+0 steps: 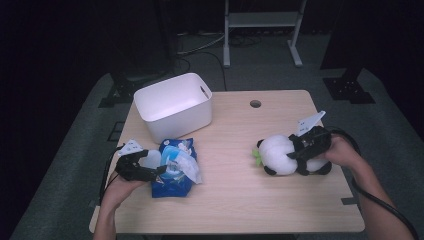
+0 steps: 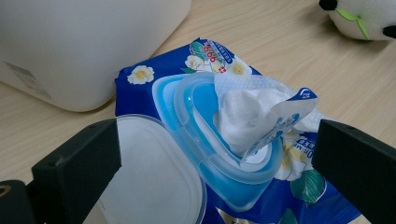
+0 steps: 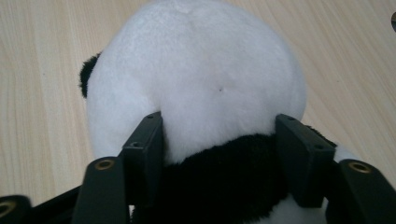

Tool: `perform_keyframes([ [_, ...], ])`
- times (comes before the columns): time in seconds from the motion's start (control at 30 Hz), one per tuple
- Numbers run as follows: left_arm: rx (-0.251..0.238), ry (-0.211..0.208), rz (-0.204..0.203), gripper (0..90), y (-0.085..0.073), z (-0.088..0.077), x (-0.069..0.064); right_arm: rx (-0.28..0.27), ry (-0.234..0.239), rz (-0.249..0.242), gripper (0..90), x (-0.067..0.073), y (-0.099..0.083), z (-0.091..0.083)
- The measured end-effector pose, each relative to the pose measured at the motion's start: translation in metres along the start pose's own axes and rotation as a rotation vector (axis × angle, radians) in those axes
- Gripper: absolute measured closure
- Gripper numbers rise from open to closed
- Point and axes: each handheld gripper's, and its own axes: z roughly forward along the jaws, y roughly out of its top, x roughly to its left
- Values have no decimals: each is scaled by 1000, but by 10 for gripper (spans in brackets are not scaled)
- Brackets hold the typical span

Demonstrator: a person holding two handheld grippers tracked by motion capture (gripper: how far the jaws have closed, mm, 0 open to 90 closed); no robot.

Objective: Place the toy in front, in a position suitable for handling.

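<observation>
I'm squeezing the right gripper [image 1: 295, 151] fingers onto the panda [image 1: 280, 155], seemingly gripped; left gripper [image 1: 159, 170] fingers gaping beside the wipes [image 1: 172, 182].

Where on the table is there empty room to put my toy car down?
The widest bare patch lies mid-table, between the wipes pack and the plush panda. The near edge of the table is free too. It is crowded on the left, where the white bin stands by the pack.

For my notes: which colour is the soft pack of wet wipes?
The soft pack of wet wipes is dark blue with white flowers, clearest in the left gripper view.
</observation>
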Motion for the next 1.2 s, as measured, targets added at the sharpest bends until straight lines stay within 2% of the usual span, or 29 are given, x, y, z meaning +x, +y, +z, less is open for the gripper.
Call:
perform_keyframes([
  [0.43, 1, -1, 0, 2, 0, 0, 0, 30, -36, -29, 591, 12, 7, -5],
  [0.67, -2, 1, -7, 2, -1, 0, 1, 10, -42, -4, 631, 15, 7, -13],
  [1.0, -5, 3, -8, 2, -1, -1, 3, -31, 10, 10, 649, 22, 19, -11],
  [1.2, -6, 3, -8, 2, -1, -2, 3, -32, 31, -17, 665, 30, 32, -5],
])
